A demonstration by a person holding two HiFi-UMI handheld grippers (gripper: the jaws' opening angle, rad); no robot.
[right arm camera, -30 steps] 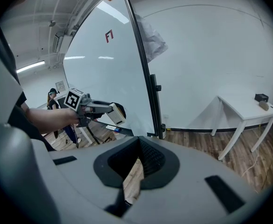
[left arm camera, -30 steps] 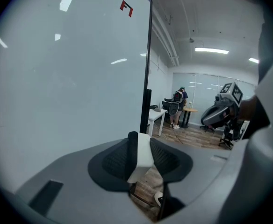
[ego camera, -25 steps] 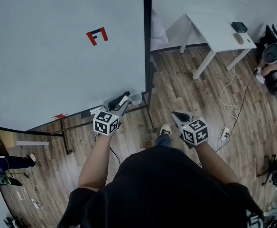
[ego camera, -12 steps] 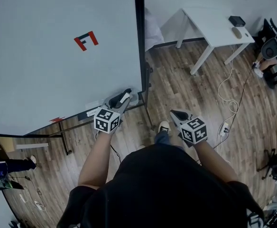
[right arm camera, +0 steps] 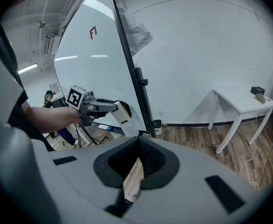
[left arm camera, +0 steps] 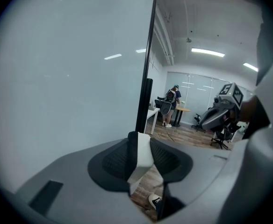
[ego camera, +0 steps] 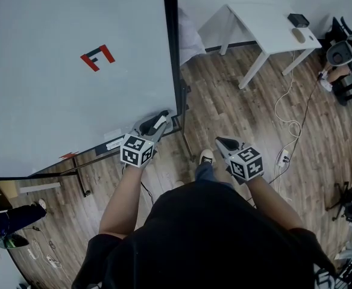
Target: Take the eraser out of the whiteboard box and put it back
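Note:
The eraser [ego camera: 160, 123], a white block with a black felt side, is clamped in my left gripper [ego camera: 158, 124] at the lower right corner of the whiteboard [ego camera: 55, 101]. In the left gripper view the eraser [left arm camera: 141, 153] stands upright between the pads, next to the board's black edge post [left arm camera: 146, 78]. The clear whiteboard box [ego camera: 172, 124] is mostly hidden behind the eraser. My right gripper [ego camera: 220, 142] hangs over the wood floor, well right of the board, its jaws together and holding nothing. The right gripper view shows the left gripper [right arm camera: 99, 107] with the eraser [right arm camera: 121, 112].
A white table [ego camera: 272, 32] with small devices stands at the back right. Cables [ego camera: 287, 125] trail over the floor, and office chairs [ego camera: 345, 53] sit at the right edge. The board's stand bars [ego camera: 82, 173] run low on the left. My shoe [ego camera: 207, 158] is between the grippers.
My left gripper, still holding the eraser, has drifted right along the board's bottom edge toward the corner post. The right gripper has hardly moved.

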